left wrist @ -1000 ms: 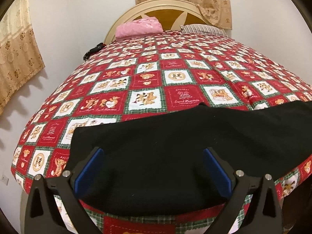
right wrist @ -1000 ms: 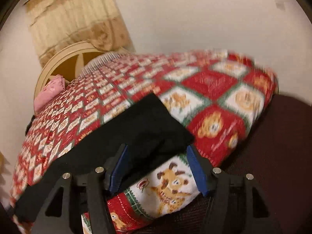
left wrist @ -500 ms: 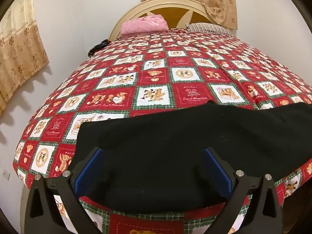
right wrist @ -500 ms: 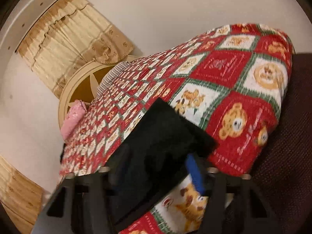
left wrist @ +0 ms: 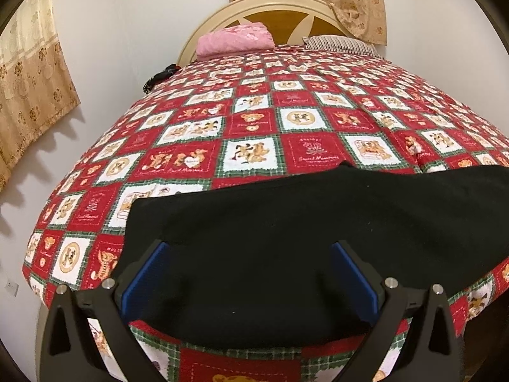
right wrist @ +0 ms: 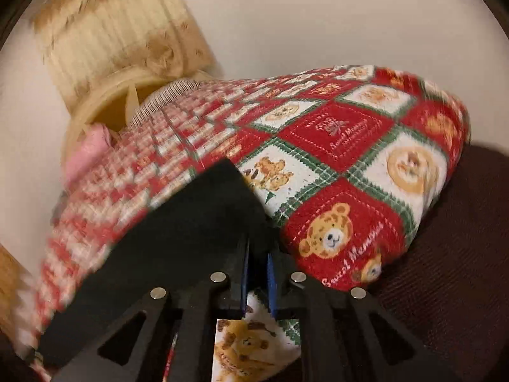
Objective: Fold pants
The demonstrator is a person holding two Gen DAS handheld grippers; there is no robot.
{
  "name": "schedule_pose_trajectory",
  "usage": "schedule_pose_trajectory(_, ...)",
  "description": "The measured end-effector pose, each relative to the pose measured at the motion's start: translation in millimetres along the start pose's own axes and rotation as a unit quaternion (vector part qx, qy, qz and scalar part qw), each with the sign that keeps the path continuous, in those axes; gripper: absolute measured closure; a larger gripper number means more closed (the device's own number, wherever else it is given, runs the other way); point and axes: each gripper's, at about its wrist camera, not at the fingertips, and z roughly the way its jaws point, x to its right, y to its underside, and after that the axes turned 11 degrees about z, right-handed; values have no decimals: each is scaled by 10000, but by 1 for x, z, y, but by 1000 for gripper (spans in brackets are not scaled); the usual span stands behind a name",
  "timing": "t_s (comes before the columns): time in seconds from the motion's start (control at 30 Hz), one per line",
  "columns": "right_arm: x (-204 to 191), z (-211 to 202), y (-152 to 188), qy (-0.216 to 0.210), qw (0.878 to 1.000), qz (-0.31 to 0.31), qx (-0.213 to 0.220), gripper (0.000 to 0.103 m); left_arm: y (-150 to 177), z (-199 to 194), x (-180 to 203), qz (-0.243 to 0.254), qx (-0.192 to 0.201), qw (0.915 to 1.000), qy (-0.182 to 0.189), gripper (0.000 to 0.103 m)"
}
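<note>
The black pants (left wrist: 286, 229) lie flat across the near edge of the bed, on a red and white bear-print bedspread (left wrist: 254, 121). My left gripper (left wrist: 251, 273) is open, its blue pads on either side of the pants' near edge. In the right wrist view the pants (right wrist: 178, 242) end in a corner near the bed's right end. My right gripper (right wrist: 256, 264) is shut on that corner of the pants, with black cloth between the blue pads.
A pink folded cloth (left wrist: 235, 39) and a striped pillow (left wrist: 340, 43) lie by the wooden headboard (left wrist: 276, 16). A dark object (left wrist: 159, 76) sits at the bed's far left edge. Curtains hang on both walls. A dark brown surface (right wrist: 451, 254) lies right of the bed.
My right gripper has closed on the pants' corner; it was open a second ago. The right view has swung about. My left gripper has stayed open over the pants' edge, shifting slightly.
</note>
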Motion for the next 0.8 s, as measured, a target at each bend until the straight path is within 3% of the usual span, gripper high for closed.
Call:
schedule_pose_trajectory(0.07, 0, -20, 7, 639, 9958, 259, 600, 52, 0, -2, -2, 31, 36, 10000, -45, 0)
schedule_pose_trajectory(0.1, -6, -37, 15, 1159, 9861, 286, 1159, 52, 0, -3, -4, 43, 51, 9999, -89, 0)
schedule_pose_trajectory(0.13, -13, -47, 20, 1266, 9810, 169, 1459, 52, 0, -2, -6, 34, 54, 9999, -132, 0)
schedule_pose_trajectory(0.2, -45, -54, 34, 750, 9822, -696, 1572, 52, -1, 1, -10, -56, 19, 9999, -150, 0)
schedule_pose_trajectory(0.33, -112, -30, 77, -395, 9781, -1995, 447, 52, 2, 10, -13, -257, -115, 9996, 28, 0)
schedule_pose_trajectory(0.47, -169, -5, 147, -1252, 9524, -2724, -557, 53, 15, 14, -4, 4, -196, 9997, -146, 0)
schedule_pose_trajectory(0.6, -187, 20, 218, -1447, 9263, -3178, -1415, 53, 36, 24, -12, 191, -441, 9980, -405, 0)
schedule_pose_trajectory(0.7, -188, 4, 245, -1314, 9064, -3806, -1276, 53, 47, 16, -32, -112, -392, 9989, -227, 0)
schedule_pose_trajectory(0.73, -187, 3, 245, -1309, 9034, -3847, -1368, 53, 49, 13, -38, -147, -395, 9987, -280, 0)
schedule_pose_trajectory(0.8, -184, -7, 235, -1466, 9089, -3570, -1578, 53, 52, 0, -56, -253, -254, 9979, -532, 0)
